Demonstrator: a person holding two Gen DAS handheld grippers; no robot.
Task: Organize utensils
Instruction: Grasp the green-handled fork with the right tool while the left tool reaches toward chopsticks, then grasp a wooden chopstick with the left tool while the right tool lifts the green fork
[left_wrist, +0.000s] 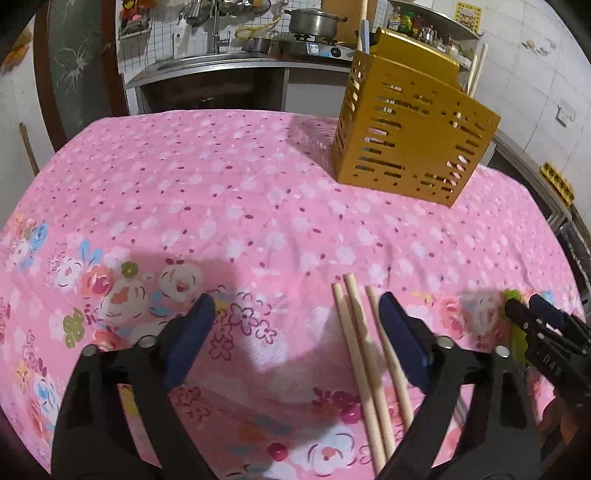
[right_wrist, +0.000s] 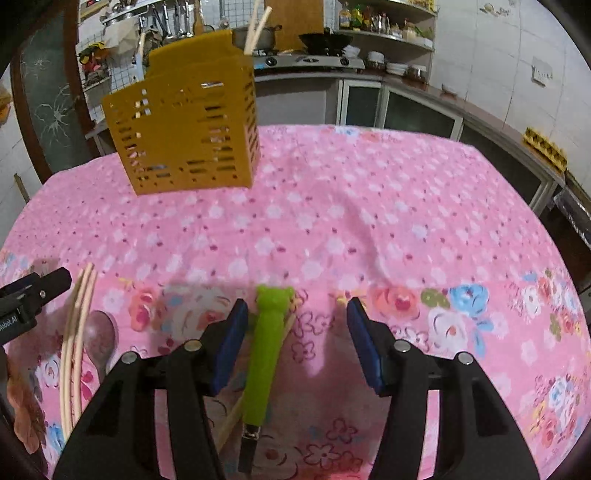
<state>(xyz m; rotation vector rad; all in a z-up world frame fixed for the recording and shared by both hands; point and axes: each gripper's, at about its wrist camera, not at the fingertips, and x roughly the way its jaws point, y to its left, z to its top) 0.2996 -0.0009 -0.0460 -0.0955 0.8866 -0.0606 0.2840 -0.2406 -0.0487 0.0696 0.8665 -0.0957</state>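
Observation:
A yellow slotted utensil holder (left_wrist: 413, 136) stands at the far side of the pink floral tablecloth (left_wrist: 221, 206); it also shows in the right wrist view (right_wrist: 184, 129) with chopsticks standing in it. Three wooden chopsticks (left_wrist: 365, 354) lie near the front edge, just inside the right finger of my open left gripper (left_wrist: 297, 310). My right gripper (right_wrist: 293, 314) is open, with a green-handled utensil (right_wrist: 264, 350) lying on the cloth between its fingers, nearer the left one. More chopsticks (right_wrist: 75, 343) and a brown spoon (right_wrist: 99, 339) lie to its left.
The right gripper shows at the right edge of the left wrist view (left_wrist: 543, 325). A kitchen counter with a stove and pot (left_wrist: 314, 22) runs behind the table. Shelves with bottles (right_wrist: 384, 18) and cabinets stand at the back right.

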